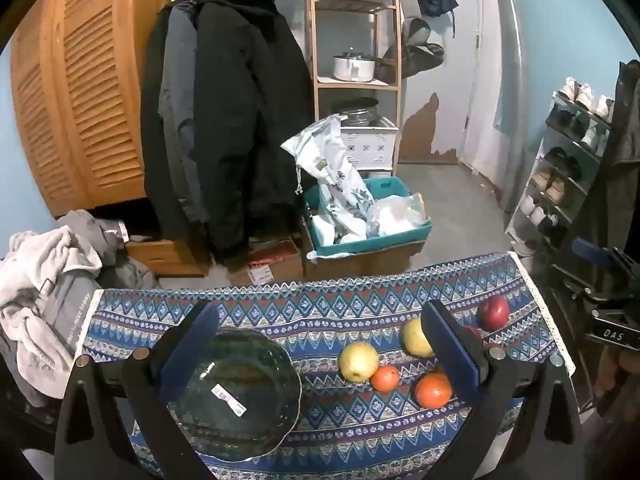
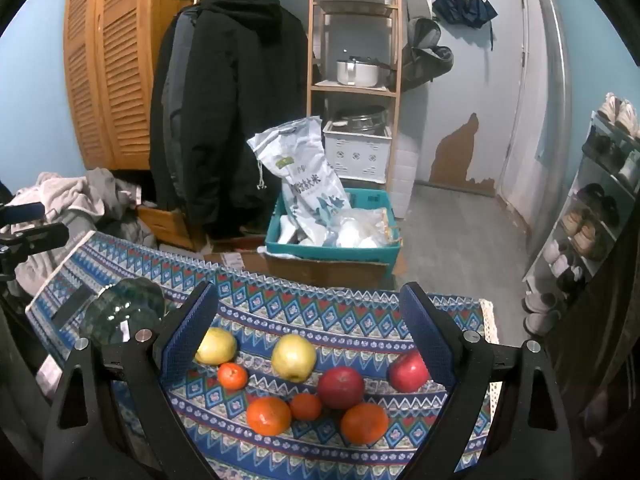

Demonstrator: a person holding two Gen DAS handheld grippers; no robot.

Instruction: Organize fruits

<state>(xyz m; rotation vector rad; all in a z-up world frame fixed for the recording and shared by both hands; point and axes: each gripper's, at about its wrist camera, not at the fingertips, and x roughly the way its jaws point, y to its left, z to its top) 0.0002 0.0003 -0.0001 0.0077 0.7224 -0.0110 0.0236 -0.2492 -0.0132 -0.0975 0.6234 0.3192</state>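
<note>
Glass, dark green and scalloped, the empty bowl (image 1: 236,394) sits at the left end of a table covered in a blue patterned tablecloth (image 1: 320,312). Nothing lies in it, so as I judge it the sorting has not begun.

My left gripper (image 1: 320,344) hovers over the bowl, jaws spread wide, gripping nothing. My right gripper (image 2: 310,328) hovers over the fruit at the right end, jaws equally wide, also gripping nothing.

All the fruit sits loose on the cloth, well apart from the bowl. In the right wrist view I count two yellow apples (image 2: 294,357), one far left and one in the middle; two red apples (image 2: 341,387), the second at far right; two large oranges (image 2: 268,415) nearest me; and two small tangerines (image 2: 232,376), one just beside the left yellow apple, one touching the nearer red apple.

Every piece is left to move.
</note>
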